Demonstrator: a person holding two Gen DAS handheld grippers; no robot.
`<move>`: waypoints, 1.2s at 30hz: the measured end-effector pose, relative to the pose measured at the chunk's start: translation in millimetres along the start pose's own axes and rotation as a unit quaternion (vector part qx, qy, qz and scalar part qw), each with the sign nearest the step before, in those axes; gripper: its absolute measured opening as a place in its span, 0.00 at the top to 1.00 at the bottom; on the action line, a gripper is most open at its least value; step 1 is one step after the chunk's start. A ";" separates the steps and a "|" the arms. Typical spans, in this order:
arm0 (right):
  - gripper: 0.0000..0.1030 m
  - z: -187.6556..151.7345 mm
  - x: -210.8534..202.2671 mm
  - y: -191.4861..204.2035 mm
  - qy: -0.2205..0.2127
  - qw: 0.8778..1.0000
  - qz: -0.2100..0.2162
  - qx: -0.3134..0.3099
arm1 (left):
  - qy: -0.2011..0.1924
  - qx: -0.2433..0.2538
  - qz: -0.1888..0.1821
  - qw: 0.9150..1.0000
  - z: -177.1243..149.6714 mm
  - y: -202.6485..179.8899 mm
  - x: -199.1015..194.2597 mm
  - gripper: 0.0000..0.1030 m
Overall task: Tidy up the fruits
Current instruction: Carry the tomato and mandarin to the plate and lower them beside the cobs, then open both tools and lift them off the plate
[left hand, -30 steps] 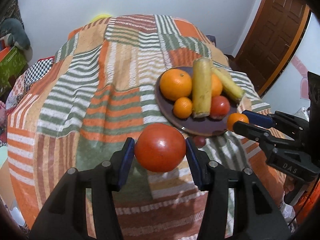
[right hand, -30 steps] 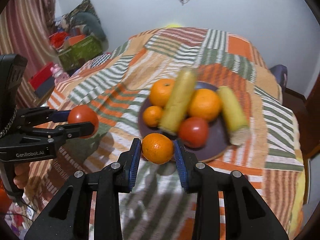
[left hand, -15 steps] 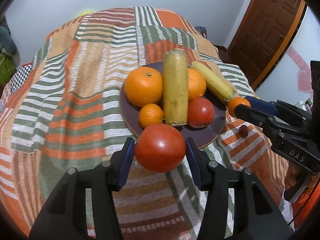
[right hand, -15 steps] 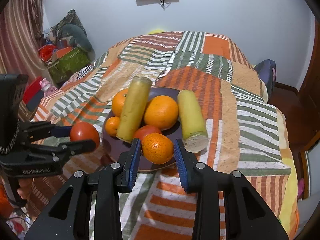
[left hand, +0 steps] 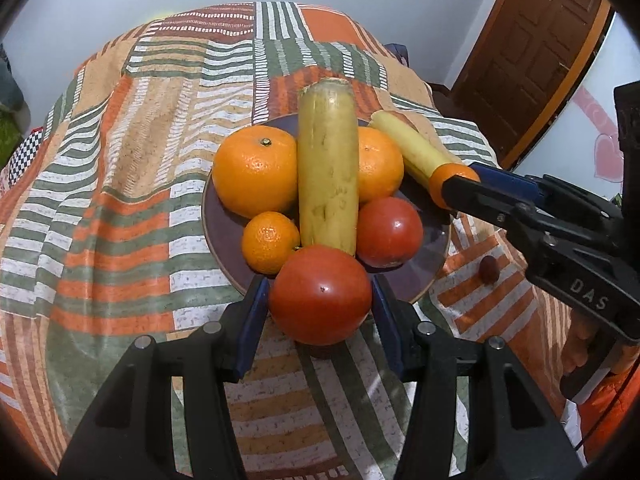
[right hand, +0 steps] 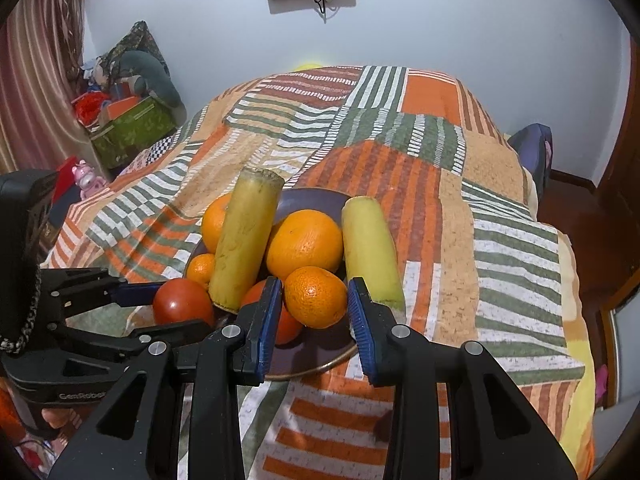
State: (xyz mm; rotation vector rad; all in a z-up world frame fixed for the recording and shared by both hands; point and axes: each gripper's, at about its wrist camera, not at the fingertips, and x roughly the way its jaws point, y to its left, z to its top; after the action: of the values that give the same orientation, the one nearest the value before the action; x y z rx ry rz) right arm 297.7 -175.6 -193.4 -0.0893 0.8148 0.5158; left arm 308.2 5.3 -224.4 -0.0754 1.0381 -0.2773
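**Two grippers, fruit held at the plate's rim**

While our left gripper (left hand: 320, 300) pinches a tomato (left hand: 320, 294) at the near rim of the plate (left hand: 224, 240), our right gripper (right hand: 314, 300) pinches a mandarin (right hand: 315, 297) over its crowded right side. Open striped bedspread (left hand: 120, 160) surrounds it. Gripper lettering reads "DAS" and "GenRobot".

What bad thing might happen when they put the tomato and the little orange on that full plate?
The plate is crowded, so the tomato in the left gripper might roll off its rim. The small orange in the right gripper could bump the long yellow piece leaning on the pile and tip it.
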 end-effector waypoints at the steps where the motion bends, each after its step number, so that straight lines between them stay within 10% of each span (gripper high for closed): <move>1: 0.69 0.5 1.9 -0.4 0.001 1.000 -0.001 -0.001 | -0.001 0.001 0.002 1.000 0.4 -0.1 1.0 0.50; 36: 0.56 -4.1 -24.3 -5.0 -0.003 1.000 -0.020 -0.007 | -0.041 -0.010 0.047 0.998 1.6 8.8 -49.0 0.34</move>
State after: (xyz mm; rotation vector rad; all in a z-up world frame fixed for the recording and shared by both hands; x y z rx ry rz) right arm 283.4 -190.9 -179.4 -0.1170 0.8019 0.4845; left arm 288.0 26.5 -184.1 -0.0549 0.9609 -0.1773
